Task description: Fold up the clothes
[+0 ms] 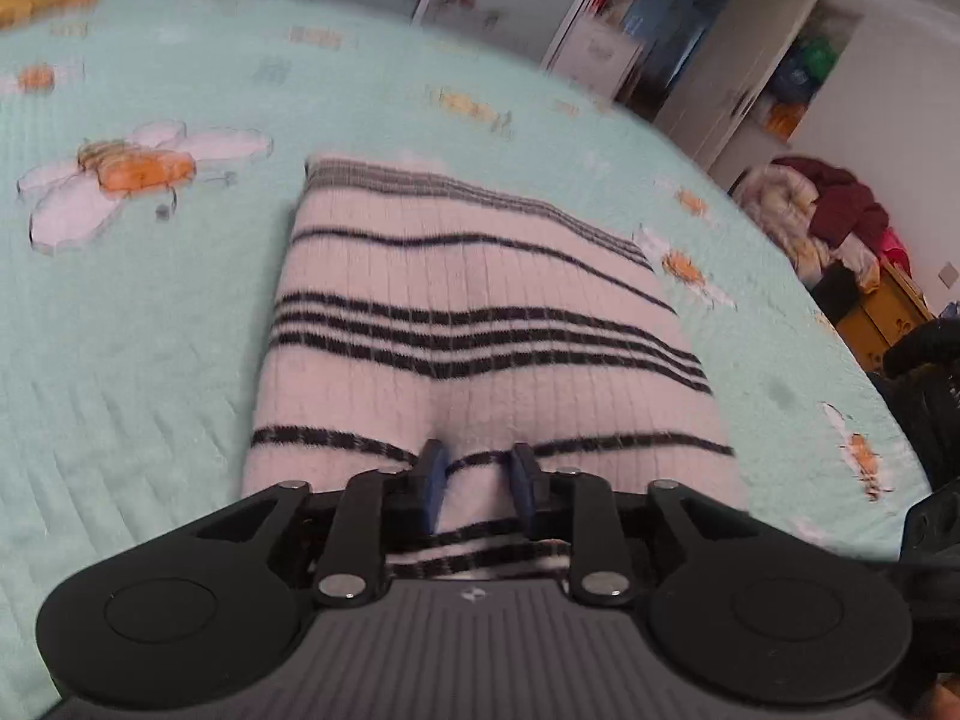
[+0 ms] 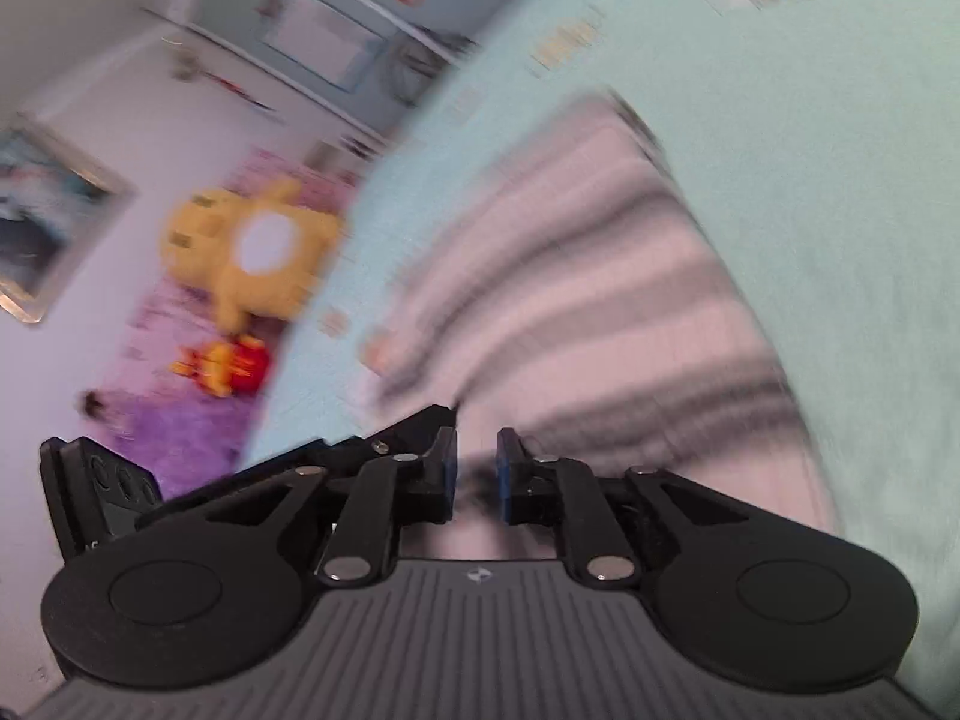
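A white ribbed knit garment (image 1: 468, 300) with black stripes lies folded flat on the mint-green bedspread (image 1: 150, 330). My left gripper (image 1: 477, 468) holds its near edge, and a bunched fold of the knit is pinched between the blue pads (image 1: 433, 474). In the blurred right wrist view the same striped garment (image 2: 570, 276) stretches away over the bedspread (image 2: 840, 150). There my right gripper (image 2: 477, 468) is shut on the garment's near edge, with striped cloth between its pads (image 2: 447, 471).
The bedspread carries flower and bee prints (image 1: 138, 171). Beyond the bed stand white shelves (image 1: 720, 60) and a heap of clothes (image 1: 828, 222) on a wooden unit. A yellow plush toy (image 2: 252, 246) and a red toy (image 2: 225, 366) lie on a purple rug (image 2: 180, 438).
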`<state>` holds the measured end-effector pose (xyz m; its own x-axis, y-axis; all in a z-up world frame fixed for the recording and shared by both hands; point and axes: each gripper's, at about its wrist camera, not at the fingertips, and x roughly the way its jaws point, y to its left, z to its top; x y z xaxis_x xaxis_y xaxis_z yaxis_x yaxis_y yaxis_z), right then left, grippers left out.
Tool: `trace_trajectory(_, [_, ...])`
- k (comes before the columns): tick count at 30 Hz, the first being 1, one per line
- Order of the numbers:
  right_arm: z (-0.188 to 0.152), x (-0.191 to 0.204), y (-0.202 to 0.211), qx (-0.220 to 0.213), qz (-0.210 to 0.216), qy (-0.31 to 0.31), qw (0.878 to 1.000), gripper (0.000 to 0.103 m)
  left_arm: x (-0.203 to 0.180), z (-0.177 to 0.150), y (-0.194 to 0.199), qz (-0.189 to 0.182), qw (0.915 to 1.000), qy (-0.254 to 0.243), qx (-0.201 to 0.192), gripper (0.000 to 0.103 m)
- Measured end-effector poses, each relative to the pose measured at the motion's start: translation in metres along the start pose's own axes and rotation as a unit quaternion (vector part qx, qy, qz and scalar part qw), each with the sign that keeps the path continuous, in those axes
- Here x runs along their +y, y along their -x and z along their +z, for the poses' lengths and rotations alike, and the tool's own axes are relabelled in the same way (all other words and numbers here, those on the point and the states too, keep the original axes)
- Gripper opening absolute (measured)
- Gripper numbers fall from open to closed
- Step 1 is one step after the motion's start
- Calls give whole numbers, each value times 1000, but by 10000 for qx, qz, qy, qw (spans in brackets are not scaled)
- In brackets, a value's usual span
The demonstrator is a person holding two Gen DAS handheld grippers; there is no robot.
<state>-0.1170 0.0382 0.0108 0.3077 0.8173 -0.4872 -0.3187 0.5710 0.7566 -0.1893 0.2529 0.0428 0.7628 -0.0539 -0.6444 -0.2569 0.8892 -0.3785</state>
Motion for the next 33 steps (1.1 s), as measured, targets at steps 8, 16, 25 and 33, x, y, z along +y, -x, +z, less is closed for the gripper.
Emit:
trace_trajectory(8, [-19, 43, 6, 170, -465, 466, 9977, 54, -23, 6, 43, 257, 9991, -42, 337, 52])
trace_trajectory(16, [-74, 64, 38, 679, -740, 516, 9936, 62, -7, -46, 97, 272, 9983, 245, 450, 64])
trace_trajectory(25, [-115, 93, 49, 1157, -1073, 786, 9843, 67, -2, -68, 127, 736, 9934, 158, 864, 71])
trace_trajectory(33, [-125, 102, 55, 1685, -1576, 954, 9683, 68, -12, -71, 127, 1371, 9767, -145, 1647, 72])
